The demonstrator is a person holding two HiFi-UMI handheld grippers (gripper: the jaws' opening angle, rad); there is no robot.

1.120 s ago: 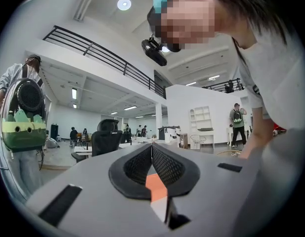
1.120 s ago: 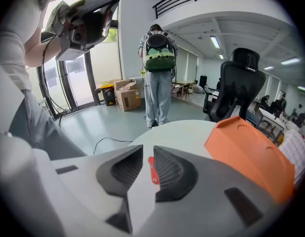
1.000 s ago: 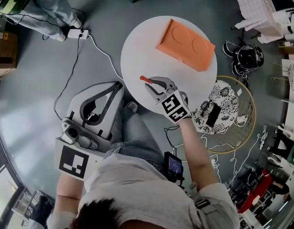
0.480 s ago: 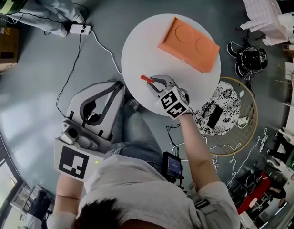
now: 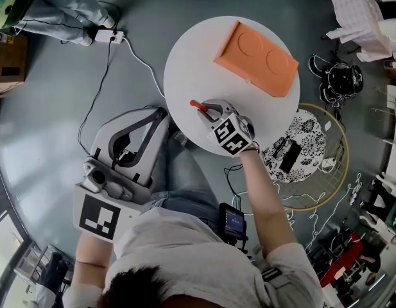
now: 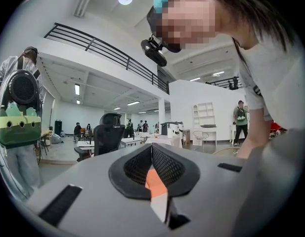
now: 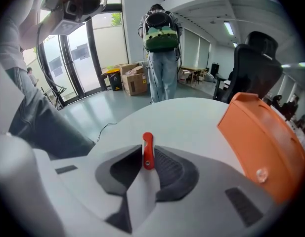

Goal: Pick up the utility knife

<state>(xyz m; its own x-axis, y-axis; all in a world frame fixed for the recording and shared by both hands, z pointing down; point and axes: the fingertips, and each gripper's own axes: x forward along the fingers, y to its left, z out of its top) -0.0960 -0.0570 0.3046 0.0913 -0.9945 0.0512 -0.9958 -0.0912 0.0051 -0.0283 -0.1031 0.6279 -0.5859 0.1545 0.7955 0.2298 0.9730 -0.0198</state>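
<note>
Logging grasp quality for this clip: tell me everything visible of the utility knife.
The utility knife is slim, red and plastic-looking, with a rounded far end and a small metal rivet. The right gripper is shut on it; its red end juts past the jaw tips over the white round table. Whether it touches the table cannot be told.

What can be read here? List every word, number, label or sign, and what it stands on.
No legible text.
Square markers on left gripper and right gripper: black-and-white patterns, no letters.
White papers, head view's upper right: print too small.
Brown cardboard box: print, if any, too small.
Orange plastic case, red utility knife: no print shows.
</note>
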